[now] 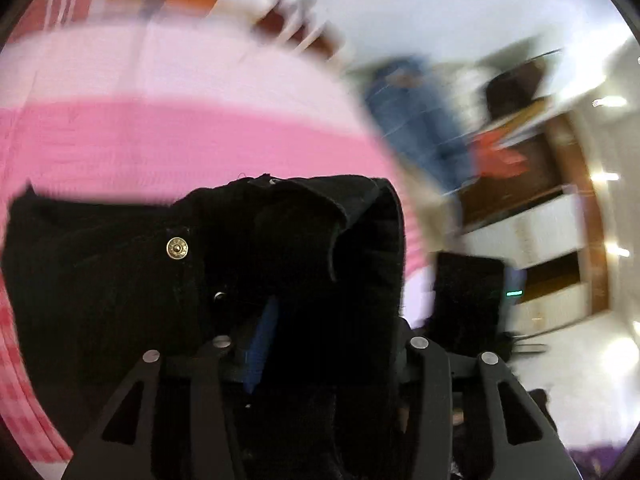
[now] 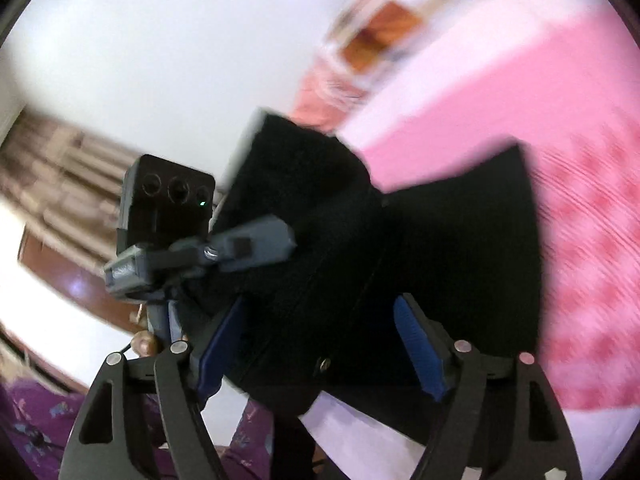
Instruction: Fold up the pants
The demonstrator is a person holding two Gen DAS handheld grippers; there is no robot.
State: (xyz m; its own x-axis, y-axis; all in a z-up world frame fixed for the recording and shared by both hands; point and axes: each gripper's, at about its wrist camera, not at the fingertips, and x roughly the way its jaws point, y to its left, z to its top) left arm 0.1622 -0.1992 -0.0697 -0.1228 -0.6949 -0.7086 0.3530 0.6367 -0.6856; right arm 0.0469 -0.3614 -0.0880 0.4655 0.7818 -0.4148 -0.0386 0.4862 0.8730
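Note:
Black pants (image 1: pixel 120 280) with a brass button (image 1: pixel 177 248) are bunched up over my left gripper (image 1: pixel 332 340). The cloth fills the gap between its jaws. One blue pad (image 1: pixel 262 344) shows; the other is buried, so the grip is unclear. In the right wrist view the pants (image 2: pixel 440 240) hang over the pink sheet. They pass between the blue pads (image 2: pixel 416 352) of my right gripper (image 2: pixel 320 348), which stands wide open around them. The left gripper's grey body (image 2: pixel 240 244) sticks out of the cloth just ahead.
A bed with a pink striped sheet (image 1: pixel 160 140) lies under the pants. Blue jeans (image 1: pixel 416 128) hang beyond its edge, next to wooden shelves (image 1: pixel 520 208). A person's purple patterned clothing (image 2: pixel 40 412) is at the lower left of the right wrist view. Everything behind is motion-blurred.

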